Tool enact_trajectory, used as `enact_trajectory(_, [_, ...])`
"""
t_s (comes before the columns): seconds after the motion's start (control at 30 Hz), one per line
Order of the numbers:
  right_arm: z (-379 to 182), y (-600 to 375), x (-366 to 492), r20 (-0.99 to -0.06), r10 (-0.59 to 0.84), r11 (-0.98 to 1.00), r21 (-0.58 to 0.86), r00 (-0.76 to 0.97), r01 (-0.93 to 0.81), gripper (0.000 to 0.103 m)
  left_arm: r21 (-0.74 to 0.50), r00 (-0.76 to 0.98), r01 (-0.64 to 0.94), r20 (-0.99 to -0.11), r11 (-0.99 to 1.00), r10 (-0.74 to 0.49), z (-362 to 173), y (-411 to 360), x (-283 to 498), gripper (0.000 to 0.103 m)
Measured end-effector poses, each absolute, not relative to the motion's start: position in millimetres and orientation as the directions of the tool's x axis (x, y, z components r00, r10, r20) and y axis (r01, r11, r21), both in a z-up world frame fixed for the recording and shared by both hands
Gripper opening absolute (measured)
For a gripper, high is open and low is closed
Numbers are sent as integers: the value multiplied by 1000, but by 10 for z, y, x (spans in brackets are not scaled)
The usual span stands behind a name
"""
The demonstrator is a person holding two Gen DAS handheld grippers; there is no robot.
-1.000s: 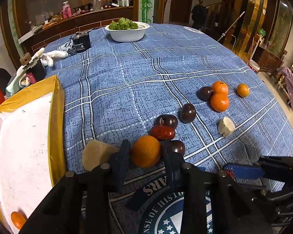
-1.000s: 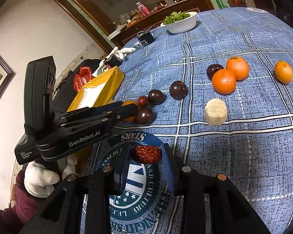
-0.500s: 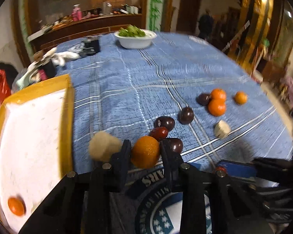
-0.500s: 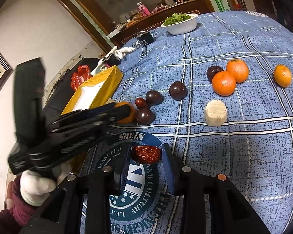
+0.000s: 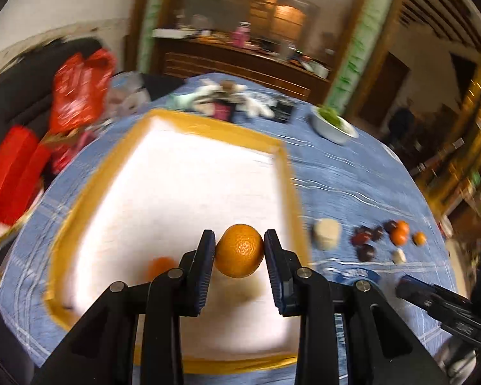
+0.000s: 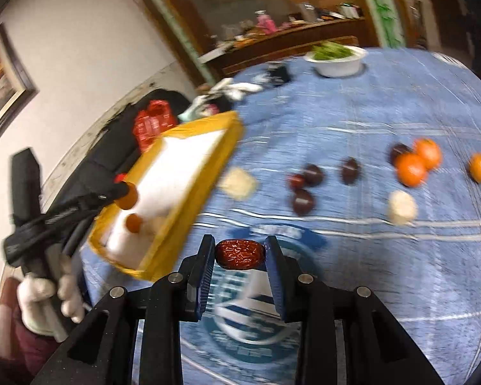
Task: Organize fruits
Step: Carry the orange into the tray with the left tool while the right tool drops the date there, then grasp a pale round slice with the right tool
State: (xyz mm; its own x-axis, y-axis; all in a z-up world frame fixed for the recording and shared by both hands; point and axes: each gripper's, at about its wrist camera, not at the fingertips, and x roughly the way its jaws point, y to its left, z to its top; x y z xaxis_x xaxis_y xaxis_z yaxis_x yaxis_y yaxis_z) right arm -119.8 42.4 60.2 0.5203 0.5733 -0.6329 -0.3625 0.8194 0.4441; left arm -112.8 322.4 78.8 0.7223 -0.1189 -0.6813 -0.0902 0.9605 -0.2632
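Note:
My left gripper (image 5: 239, 250) is shut on an orange (image 5: 239, 250) and holds it above the white floor of the yellow-rimmed box (image 5: 285, 173). A second small orange (image 5: 160, 266) lies blurred in the box near its front left. My right gripper (image 6: 239, 254) is shut on a wrinkled red date (image 6: 239, 254) above the round blue emblem on the tablecloth. From the right wrist view the left gripper (image 6: 128, 194) shows over the yellow box (image 6: 173, 224), a white-gloved hand (image 6: 48, 295) holding it.
On the blue cloth lie dark plums (image 6: 303, 202), three oranges (image 6: 412, 170), two pale round pieces (image 6: 400, 207) and a date. A white bowl of greens (image 6: 336, 59) stands far back. Red bags (image 5: 77, 93) sit left of the table.
The left gripper lifted the orange off the cloth and swung left over the yellow box. The right gripper rose a little, still holding the date.

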Motion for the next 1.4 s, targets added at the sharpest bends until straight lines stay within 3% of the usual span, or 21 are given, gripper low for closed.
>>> enact_trajectory(0.33, [722, 1501, -925, -674, 620, 764, 400, 402, -507, 36, -285, 700, -163, -708, 945, -93, 671, 3734, -946, 31])
enact_trajectory(0.77, [423, 2317, -435, -742, 609, 742, 408, 280, -532, 37, -341, 650, -232, -751, 911, -115, 401, 4073, -782, 33])
enact_trajectory(0.9, [355, 2337, -375, -743, 613, 747, 433, 270, -504, 59, -367, 674, -243, -730, 898, -116, 468, 4116, -880, 47])
enact_trajectory(1.03, [387, 2215, -371, -725, 631, 745, 467, 276, -476, 60, -384, 703, -247, -703, 890, -108, 594, 4124, -1003, 51])
enact_trajectory(1.27, [773, 1728, -503, -685, 619, 773, 444, 384, -454, 60, -393, 733, -228, -671, 891, -109, 812, 3970, -1203, 57])
enact_trajectory(1.4, [1661, 1349, -465, -579, 600, 797, 376, 552, -472, 60, -396, 757, -197, -643, 897, -117, 972, 3833, -1358, 58])
